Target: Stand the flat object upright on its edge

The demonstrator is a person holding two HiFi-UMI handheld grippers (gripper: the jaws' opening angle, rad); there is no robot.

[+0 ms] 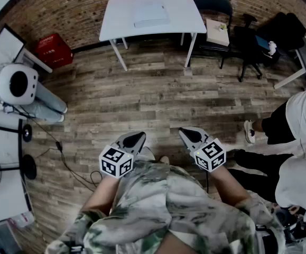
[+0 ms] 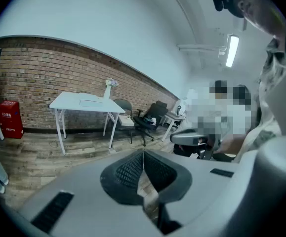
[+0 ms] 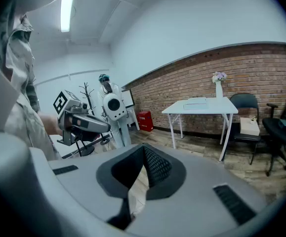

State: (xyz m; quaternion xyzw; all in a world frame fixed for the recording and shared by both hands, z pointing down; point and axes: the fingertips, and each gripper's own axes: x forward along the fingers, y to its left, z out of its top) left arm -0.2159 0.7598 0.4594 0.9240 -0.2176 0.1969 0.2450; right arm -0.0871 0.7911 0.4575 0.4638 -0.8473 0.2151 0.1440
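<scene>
The left tool (image 1: pixel 133 140) and right tool (image 1: pixel 191 135) are hanging closed and empty, probably needing to approach and open before the far worktop's (image 1: pixel 116 23) flat object (image 1: pixel 150 14).

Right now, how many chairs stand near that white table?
2: a black chair beside the white table's right end, and a black office chair further right. Others may be hidden.

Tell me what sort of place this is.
Probably an office or lab workroom: a white table stands against a brick wall, with a black office chair beside it. The wood-plank floor is open, and a white robot-like machine stands at the side.
</scene>
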